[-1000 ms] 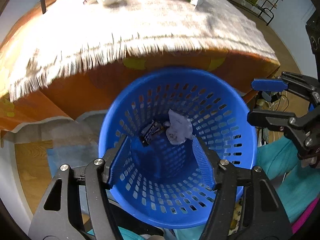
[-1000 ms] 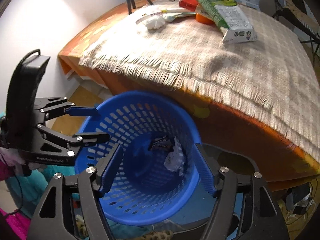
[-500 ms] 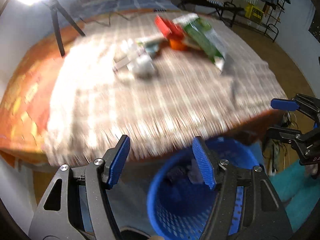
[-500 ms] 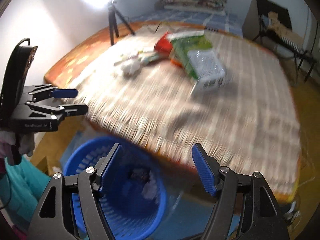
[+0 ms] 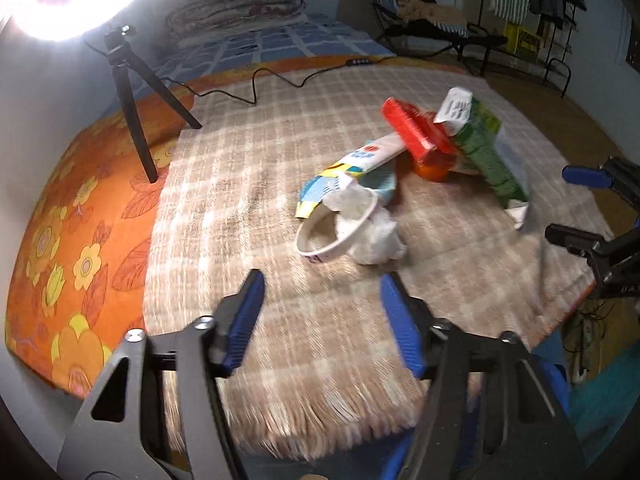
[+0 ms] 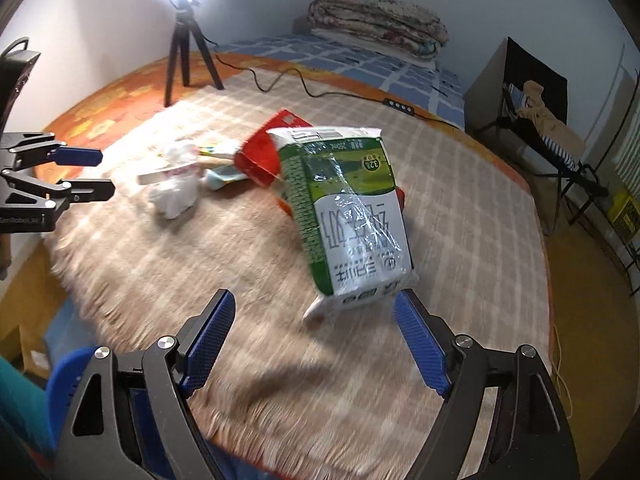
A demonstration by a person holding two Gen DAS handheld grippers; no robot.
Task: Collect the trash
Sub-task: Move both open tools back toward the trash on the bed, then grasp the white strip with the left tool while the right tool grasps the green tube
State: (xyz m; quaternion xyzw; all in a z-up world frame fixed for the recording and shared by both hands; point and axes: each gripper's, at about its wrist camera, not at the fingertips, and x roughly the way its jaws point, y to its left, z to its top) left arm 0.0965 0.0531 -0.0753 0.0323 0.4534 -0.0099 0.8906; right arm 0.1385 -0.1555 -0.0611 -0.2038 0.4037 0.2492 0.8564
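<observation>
Trash lies in a heap on the checked cloth (image 5: 248,184): a green and white milk carton (image 6: 348,216) (image 5: 490,156), a red box (image 5: 412,128) (image 6: 264,148), an orange cup (image 5: 430,170), a flattened blue and yellow carton (image 5: 356,164), a white paper cup (image 5: 336,228) on its side and a crumpled white tissue (image 5: 378,240) (image 6: 174,192). My left gripper (image 5: 322,320) is open and empty, just short of the paper cup. My right gripper (image 6: 316,340) is open and empty, just short of the milk carton's near end.
A black tripod (image 5: 132,100) with a bright ring light stands at the cloth's far left, and its cable (image 5: 256,88) runs across the back. The blue basket's rim (image 6: 68,364) shows below the table edge. Chairs and racks stand at the far right.
Both grippers have risen from over the blue basket and swung up toward the trash on the table. Both stayed open and empty.
</observation>
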